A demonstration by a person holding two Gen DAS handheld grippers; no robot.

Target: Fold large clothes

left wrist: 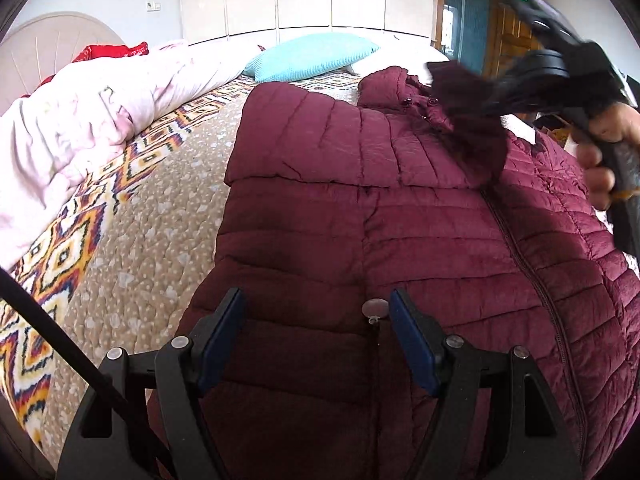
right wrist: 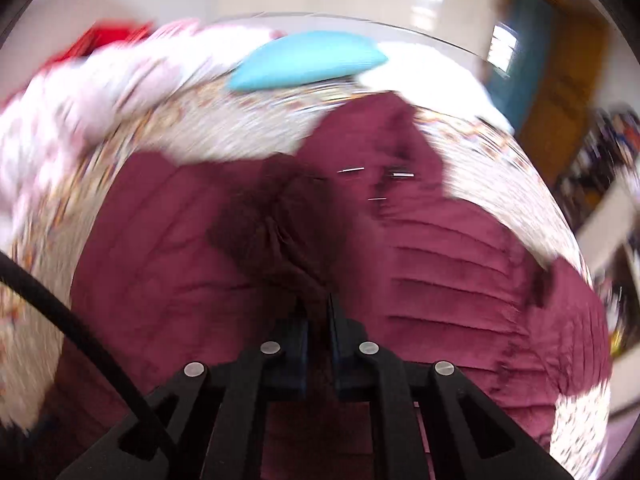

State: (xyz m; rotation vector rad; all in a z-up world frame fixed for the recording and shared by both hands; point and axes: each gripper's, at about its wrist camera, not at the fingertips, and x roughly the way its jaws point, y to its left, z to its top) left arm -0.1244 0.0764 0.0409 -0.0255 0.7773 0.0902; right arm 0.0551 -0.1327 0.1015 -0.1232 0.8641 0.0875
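Left claw [left wrist: 318, 344] released, blue pads spread wide, hovering over the lower quilted panels of the maroon puffer jacket [left wrist: 360, 220]. Right claw [right wrist: 318, 312] clenched, a dark strip of fur trim [right wrist: 256, 228] running in between the pads. Jacket spread flat on the bed [left wrist: 160, 220], stitched in horizontal puffed bands, zipper running down the front. Sharp only from the left wrist: patterned bedspread, crumpled pink duvet [left wrist: 80, 120], ribbed turquoise pillow [left wrist: 312, 56], a hand [left wrist: 604, 160] gripping the other tool's handle. Right wrist view smeared with blur.
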